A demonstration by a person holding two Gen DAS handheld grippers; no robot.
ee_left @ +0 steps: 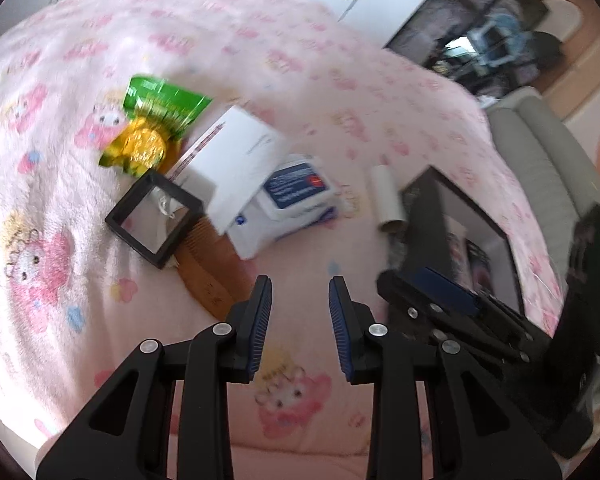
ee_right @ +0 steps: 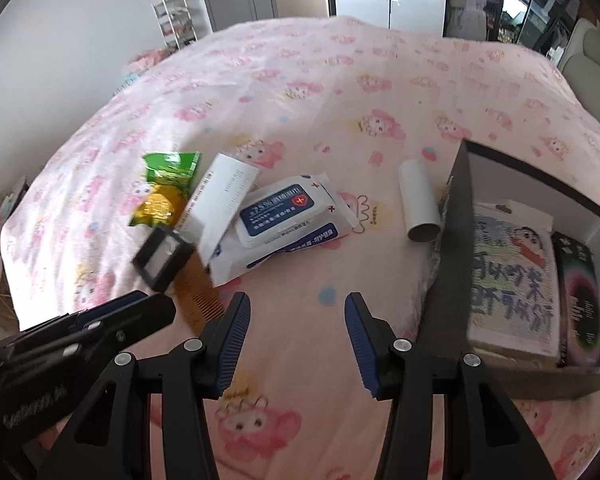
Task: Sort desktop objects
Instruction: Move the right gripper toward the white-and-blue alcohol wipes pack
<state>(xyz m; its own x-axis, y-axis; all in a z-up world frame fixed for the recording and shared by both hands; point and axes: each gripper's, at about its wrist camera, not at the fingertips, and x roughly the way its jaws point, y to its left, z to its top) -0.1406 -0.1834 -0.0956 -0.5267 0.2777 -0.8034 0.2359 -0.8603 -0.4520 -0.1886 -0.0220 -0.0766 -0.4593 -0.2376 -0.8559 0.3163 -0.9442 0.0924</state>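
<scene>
A heap lies on the pink cartoon blanket point(ee_right: 300, 92): a green snack packet point(ee_right: 172, 168), a gold packet point(ee_right: 156, 206), a white box point(ee_right: 224, 196), a wet-wipes pack point(ee_right: 288, 212), a black square frame case point(ee_right: 162, 258) and a wooden comb point(ee_right: 198, 300). A white cardboard tube point(ee_right: 418, 206) lies beside the black storage box point(ee_right: 452, 240). My left gripper point(ee_left: 298, 292) hovers in front of the comb point(ee_left: 208, 276), its jaws drawn close with nothing between them. My right gripper point(ee_right: 296, 304) is open and empty, over bare blanket left of the box.
The storage box holds a cartoon-printed pack point(ee_right: 508, 280) and a dark pack point(ee_right: 580, 300). A grey upholstered seat point(ee_left: 540, 152) stands past the bed's right edge. A wire rack point(ee_right: 176, 20) and cupboards stand against the far wall.
</scene>
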